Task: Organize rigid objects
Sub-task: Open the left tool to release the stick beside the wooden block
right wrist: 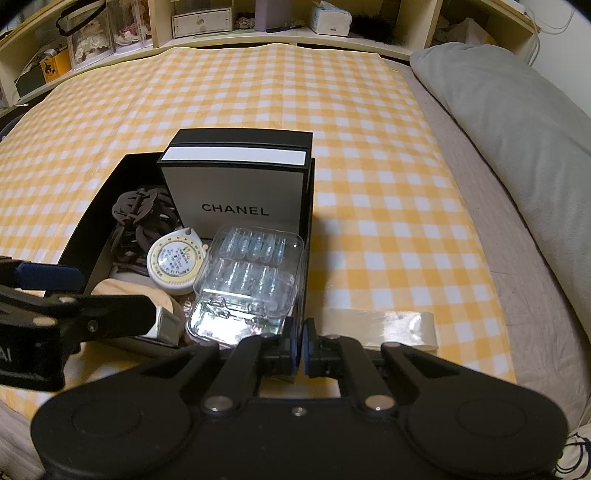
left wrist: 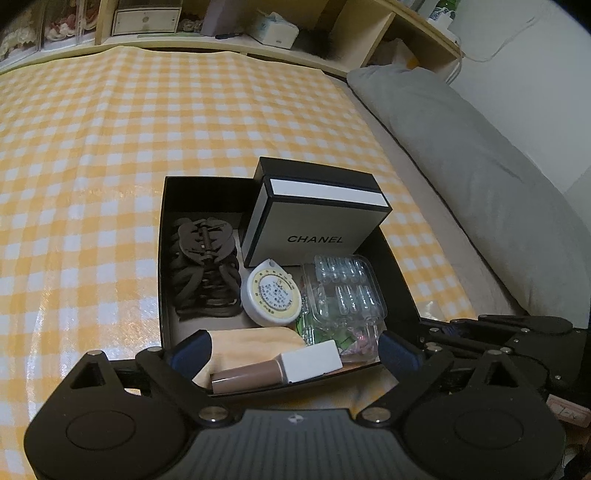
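Note:
A black open box (left wrist: pixel 164 236) (right wrist: pixel 88 240) lies on the checked cloth. It holds a white Chanel box (left wrist: pixel 314 221) (right wrist: pixel 236 192), a brown hair claw (left wrist: pixel 207 266) (right wrist: pixel 142 206), a round tape measure (left wrist: pixel 271 293) (right wrist: pixel 177 264), a clear plastic case (left wrist: pixel 347 288) (right wrist: pixel 251 273) and a brown bottle with a white cap (left wrist: pixel 280 369). My left gripper (left wrist: pixel 295 350) is open, its fingers either side of the bottle at the box's near edge. My right gripper (right wrist: pixel 298 343) is shut and empty at the box's near right corner.
A yellow-and-white checked cloth (left wrist: pixel 110 147) (right wrist: pixel 369 184) covers the bed. A grey pillow (left wrist: pixel 480 166) (right wrist: pixel 517 122) lies on the right. Wooden shelves (left wrist: pixel 258 26) (right wrist: pixel 258 22) with boxes run along the back. A cream strip (right wrist: pixel 388 325) lies on the cloth right of the box.

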The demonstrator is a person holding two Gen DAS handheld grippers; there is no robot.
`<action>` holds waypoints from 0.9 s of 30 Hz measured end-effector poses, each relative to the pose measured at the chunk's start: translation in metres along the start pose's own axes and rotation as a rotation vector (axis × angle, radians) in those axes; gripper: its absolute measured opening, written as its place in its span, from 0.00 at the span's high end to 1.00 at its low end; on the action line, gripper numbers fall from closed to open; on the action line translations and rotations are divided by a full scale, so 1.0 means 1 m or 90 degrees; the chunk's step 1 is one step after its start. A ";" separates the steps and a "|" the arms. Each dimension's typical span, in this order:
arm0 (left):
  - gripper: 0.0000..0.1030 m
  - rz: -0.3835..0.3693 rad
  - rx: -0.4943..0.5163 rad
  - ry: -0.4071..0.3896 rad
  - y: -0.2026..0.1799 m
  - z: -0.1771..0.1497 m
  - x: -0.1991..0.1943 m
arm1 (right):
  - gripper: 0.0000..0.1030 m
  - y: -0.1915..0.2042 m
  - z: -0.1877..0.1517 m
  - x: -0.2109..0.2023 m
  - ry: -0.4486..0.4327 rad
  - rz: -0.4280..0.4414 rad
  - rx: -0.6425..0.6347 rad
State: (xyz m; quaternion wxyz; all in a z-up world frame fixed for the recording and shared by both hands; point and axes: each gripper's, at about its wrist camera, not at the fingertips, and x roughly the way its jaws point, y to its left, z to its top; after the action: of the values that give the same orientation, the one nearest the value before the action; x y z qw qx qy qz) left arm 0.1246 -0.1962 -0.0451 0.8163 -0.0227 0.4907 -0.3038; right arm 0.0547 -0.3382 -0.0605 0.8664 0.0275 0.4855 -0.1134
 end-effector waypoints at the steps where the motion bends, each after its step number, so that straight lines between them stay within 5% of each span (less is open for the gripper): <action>1: 0.06 0.000 0.002 -0.002 0.000 0.000 -0.001 | 0.96 0.000 0.000 0.000 0.000 0.000 0.000; 14: 0.01 0.058 0.049 -0.103 -0.006 -0.001 -0.053 | 0.95 -0.001 0.000 -0.002 -0.008 0.003 0.008; 19: 0.00 0.105 0.069 -0.152 0.000 -0.006 -0.076 | 0.95 -0.005 -0.001 -0.025 -0.061 0.007 0.027; 27: 0.00 0.170 0.062 -0.190 0.013 -0.032 -0.096 | 0.72 -0.008 -0.016 -0.068 -0.165 0.018 0.074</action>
State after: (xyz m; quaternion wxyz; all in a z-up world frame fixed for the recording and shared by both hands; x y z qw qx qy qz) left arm 0.0730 -0.1275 0.0093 0.9132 0.0370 0.3476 -0.2094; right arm 0.0051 -0.3320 -0.0105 0.9203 0.0694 0.3619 -0.1316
